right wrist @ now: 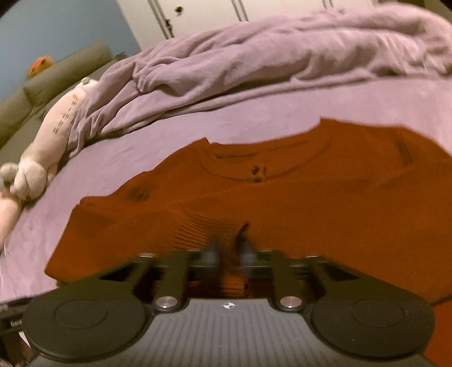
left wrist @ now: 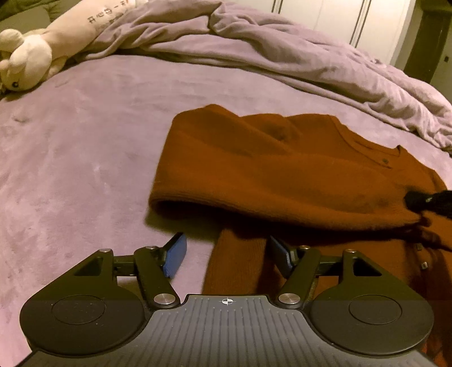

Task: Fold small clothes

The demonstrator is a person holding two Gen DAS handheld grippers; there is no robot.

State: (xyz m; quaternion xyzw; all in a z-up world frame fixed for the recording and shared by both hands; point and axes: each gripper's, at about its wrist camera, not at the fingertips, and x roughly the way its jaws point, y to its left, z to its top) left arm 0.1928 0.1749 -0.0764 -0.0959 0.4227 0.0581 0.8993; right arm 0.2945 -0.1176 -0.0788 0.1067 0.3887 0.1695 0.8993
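A rust-orange knit sweater [left wrist: 282, 169] lies partly folded on the mauve bed cover [left wrist: 84, 141]; its buttoned neckline [right wrist: 258, 173] faces up. My left gripper [left wrist: 227, 251] hangs open just above the bed, and a sleeve [left wrist: 237, 265] runs between its blue pads [left wrist: 176, 254] without touching them. My right gripper [right wrist: 230, 248], blurred in its own view, is shut on a bunched ribbed edge of the sweater. In the left wrist view its dark tip [left wrist: 423, 200] pinches the fabric at the sweater's right side.
A rumpled mauve blanket [left wrist: 282, 50] is heaped along the far side of the bed. A cream plush toy [left wrist: 31, 56] lies at the far left, beside olive cushions [right wrist: 56, 73]. White cupboard doors [left wrist: 325, 17] stand behind the bed.
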